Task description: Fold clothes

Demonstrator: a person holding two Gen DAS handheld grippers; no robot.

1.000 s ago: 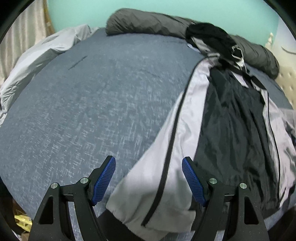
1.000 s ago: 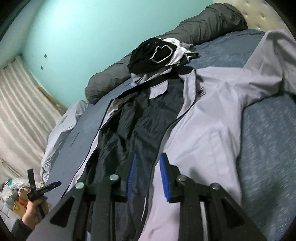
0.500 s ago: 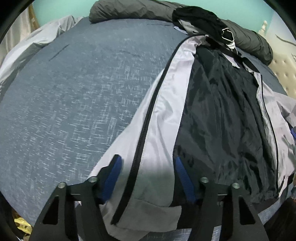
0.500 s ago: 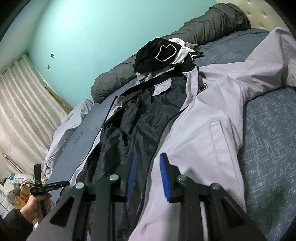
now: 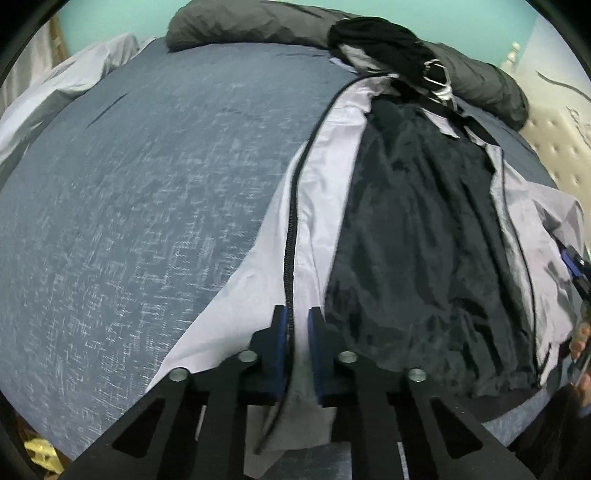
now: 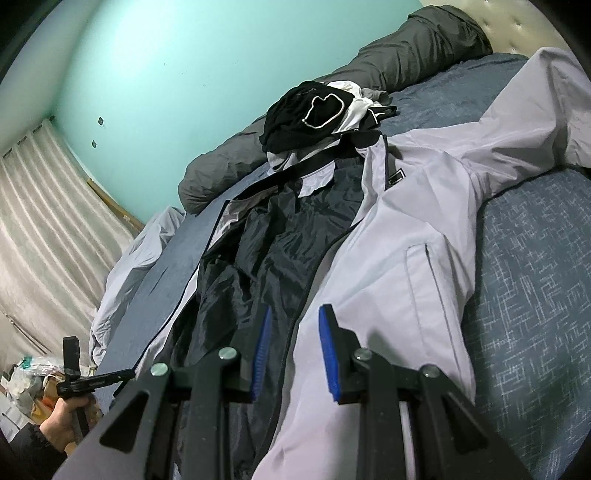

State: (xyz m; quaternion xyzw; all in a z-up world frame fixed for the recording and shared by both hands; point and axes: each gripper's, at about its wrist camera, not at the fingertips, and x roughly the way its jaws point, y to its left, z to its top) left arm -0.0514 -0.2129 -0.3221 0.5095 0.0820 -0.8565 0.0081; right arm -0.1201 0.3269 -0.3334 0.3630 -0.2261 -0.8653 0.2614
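Observation:
A light-grey jacket [image 5: 424,240] with black lining lies open on the bed, collar toward the far pillows. My left gripper [image 5: 295,325] is shut on the jacket's near-left front edge, its blue pads pinching the black zipper strip close to the hem. In the right wrist view the jacket [image 6: 406,258] fills the middle. My right gripper [image 6: 291,332] hovers over the other front panel's zipper edge; its pads stand apart and I see no fabric pressed between them. A hand [image 6: 62,417] holds the left gripper [image 6: 125,374] at the lower left.
A pile of black and white clothes [image 6: 314,114] sits on the jacket's collar. A dark grey rolled duvet [image 5: 258,22] lies along the turquoise wall. The blue-grey bedcover [image 5: 129,203] spreads to the left. A tufted headboard [image 5: 554,147], curtains [image 6: 37,221] and floor clutter [image 6: 26,380] surround the bed.
My left gripper moved forward over the jacket's left front edge and its jaws went from wide open to shut on the zipper strip. The right gripper stayed almost still.

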